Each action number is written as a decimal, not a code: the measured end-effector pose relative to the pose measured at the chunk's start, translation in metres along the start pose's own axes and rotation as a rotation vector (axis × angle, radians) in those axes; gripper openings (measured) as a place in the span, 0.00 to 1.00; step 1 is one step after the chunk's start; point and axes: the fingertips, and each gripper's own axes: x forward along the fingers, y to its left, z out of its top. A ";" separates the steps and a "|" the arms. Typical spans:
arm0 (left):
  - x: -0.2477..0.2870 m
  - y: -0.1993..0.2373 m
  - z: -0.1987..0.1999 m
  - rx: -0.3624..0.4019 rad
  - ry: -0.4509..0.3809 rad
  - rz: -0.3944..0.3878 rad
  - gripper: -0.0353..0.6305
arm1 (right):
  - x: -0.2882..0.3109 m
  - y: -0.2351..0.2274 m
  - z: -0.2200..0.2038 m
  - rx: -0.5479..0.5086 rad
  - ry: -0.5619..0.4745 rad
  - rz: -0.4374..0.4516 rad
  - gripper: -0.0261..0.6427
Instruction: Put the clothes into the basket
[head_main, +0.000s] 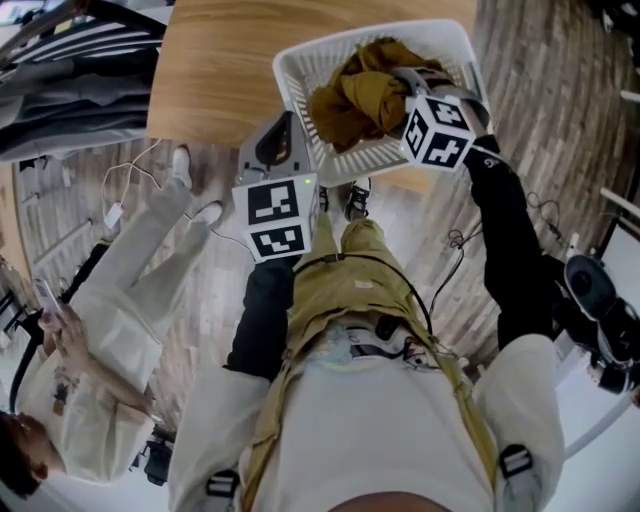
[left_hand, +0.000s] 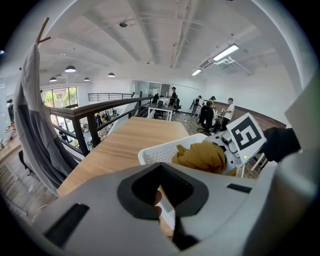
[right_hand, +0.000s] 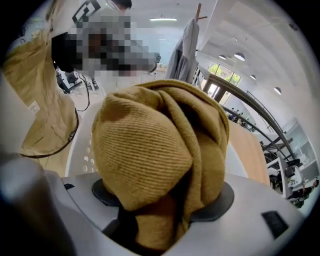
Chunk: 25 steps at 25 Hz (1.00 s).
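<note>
We found one container: a white slotted basket (head_main: 296, 95) at the near edge of the wooden table (head_main: 225, 70). In it lay a single mustard ribbed knit garment (head_main: 352, 98), bunched in a heap that rose above the rim toward the basket's right side. We could make out nothing else inside.

The right gripper (head_main: 405, 90) reached down into the basket. Its jaws were clamped on a thick fold of that garment, with the cloth bulging up between the two dark pads and covering most of its own view. The left gripper (left_hand: 162, 192) hung just outside the basket's near left corner, apart from the cloth. Its jaws were drawn together with nothing between them.

For markings, we saw black-and-white square patterns on the right marker cube (head_main: 437, 130) and the left marker cube (head_main: 275, 215), but no words. A small pale tag (right_hand: 34, 106) sat on the wearer's tan trousers (head_main: 350, 265), too small for us to read.
</note>
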 end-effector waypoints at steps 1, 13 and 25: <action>0.000 0.001 -0.001 -0.001 0.003 0.001 0.05 | 0.006 0.001 -0.002 -0.004 0.009 0.014 0.56; -0.002 0.004 -0.012 0.008 0.028 -0.002 0.05 | 0.072 0.024 -0.026 -0.135 0.153 0.151 0.57; -0.004 0.003 -0.019 0.017 0.043 -0.003 0.05 | 0.098 0.034 -0.040 -0.101 0.159 0.204 0.62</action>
